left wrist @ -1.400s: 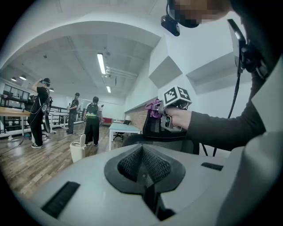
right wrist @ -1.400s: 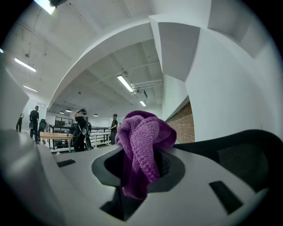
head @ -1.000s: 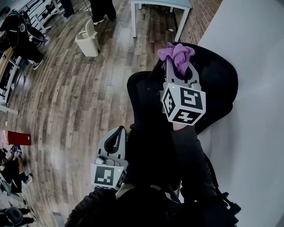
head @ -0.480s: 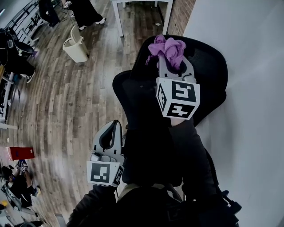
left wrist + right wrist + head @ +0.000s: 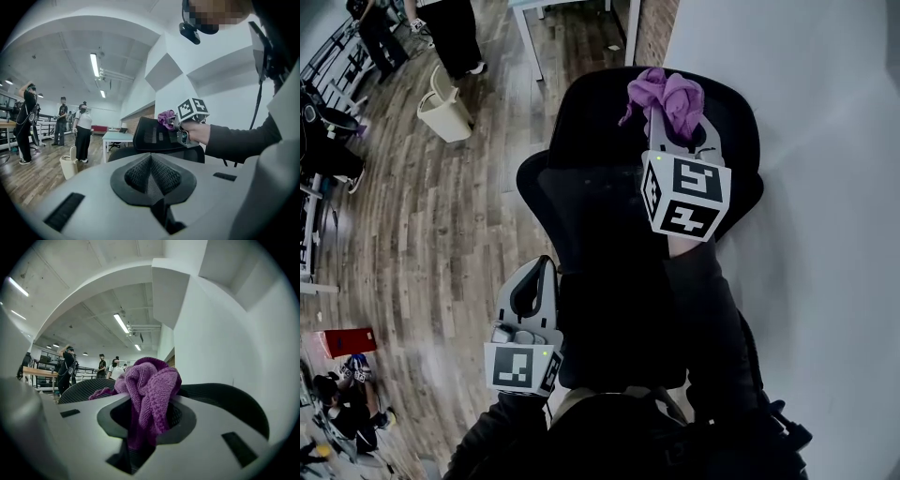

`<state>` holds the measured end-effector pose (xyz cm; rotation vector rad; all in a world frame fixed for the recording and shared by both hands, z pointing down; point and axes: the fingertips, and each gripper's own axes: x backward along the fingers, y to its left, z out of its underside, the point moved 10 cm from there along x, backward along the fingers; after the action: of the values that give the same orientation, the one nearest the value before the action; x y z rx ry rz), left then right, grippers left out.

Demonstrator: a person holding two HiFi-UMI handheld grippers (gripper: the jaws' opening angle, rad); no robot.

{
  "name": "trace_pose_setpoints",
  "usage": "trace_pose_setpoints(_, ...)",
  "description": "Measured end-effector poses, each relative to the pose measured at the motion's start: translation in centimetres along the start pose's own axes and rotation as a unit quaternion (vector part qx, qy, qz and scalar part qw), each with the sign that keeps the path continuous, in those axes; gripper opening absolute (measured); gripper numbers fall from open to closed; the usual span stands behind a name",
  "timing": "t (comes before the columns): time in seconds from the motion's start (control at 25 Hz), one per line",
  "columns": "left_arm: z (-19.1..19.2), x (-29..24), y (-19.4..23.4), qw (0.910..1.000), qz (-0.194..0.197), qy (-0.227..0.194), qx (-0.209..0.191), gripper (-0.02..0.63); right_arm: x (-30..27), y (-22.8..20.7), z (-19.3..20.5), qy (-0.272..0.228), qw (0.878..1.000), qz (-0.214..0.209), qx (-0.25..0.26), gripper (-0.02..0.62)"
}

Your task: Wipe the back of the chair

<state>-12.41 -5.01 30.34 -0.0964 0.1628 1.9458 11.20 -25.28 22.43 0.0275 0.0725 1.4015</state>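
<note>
At the top edge of the chair back (image 5: pixel 581 178), the right gripper (image 5: pixel 679 131) has its jaws clamped on a bunched purple cloth (image 5: pixel 667 96), likely so the wad can rub the mesh; the left gripper (image 5: pixel 534 291) hangs low beside the seat, jaws together on nothing, seemingly out of the way.

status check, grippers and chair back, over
Right gripper shut on purple cloth, at top edge of chair back. Left gripper shut, empty, low. White wall close alongside.
</note>
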Motion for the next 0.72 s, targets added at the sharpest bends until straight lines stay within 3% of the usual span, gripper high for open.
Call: trace_pose_setpoints(0.72,-0.9,-1.3,-5.7,0.9981,0.06,-0.011,0.006,0.008,5.6,-8.9,-1.8,-0.004,0.995,0.104,0.002,0.098)
